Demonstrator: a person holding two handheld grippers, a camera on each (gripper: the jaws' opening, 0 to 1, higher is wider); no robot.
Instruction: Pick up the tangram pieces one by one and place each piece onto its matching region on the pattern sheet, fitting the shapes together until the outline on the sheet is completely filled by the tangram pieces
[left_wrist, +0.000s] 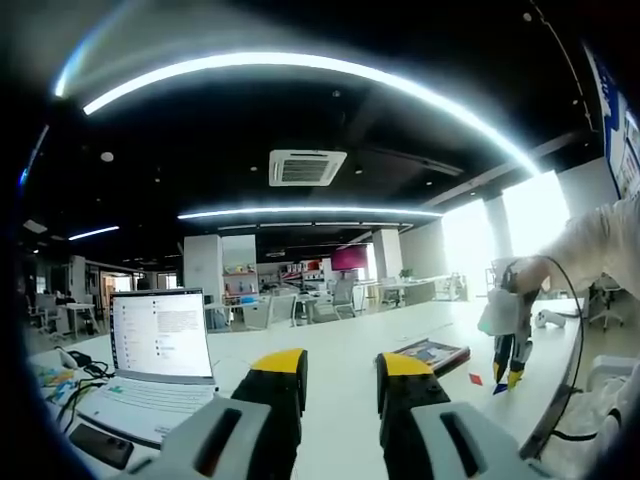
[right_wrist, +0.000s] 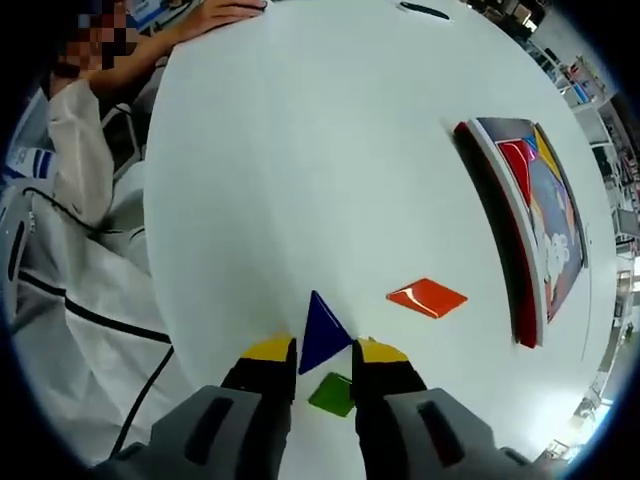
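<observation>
Between the yellow tips of the right claw (right_wrist: 324, 352) sits the blue triangle (right_wrist: 324, 332), its point aimed forward and away from the claw, its broad base tucked back between the two jaws. The jaws flank its base corners closely; I cannot tell whether they already pinch it or merely stand against it, nor whether the piece is lifted or flat on the white surface (right_wrist: 300, 170). Just behind it, nearer the claw's body, lies a small green piece (right_wrist: 333, 394), partly covered by the jaws. Forward and to the claw's right is the orange parallelogram (right_wrist: 427, 297), lying flat and apart from the blue one, its long axis running across the claw's line. Further on the same side rests the pattern sheet (right_wrist: 545, 220), a flat board with a red edge, well apart from the triangle, so carrying the blue piece there means, by my reckoning, a reach forward and to the right, past the orange piece.

The left claw (left_wrist: 340, 375) is far from all this: it hangs open and empty, pointing level across the room, with a laptop (left_wrist: 160, 360) off to its left. From there the right claw (left_wrist: 510, 375) shows far off to the right, down at the surface, so it is plainly the nearer hand for this piece.
</observation>
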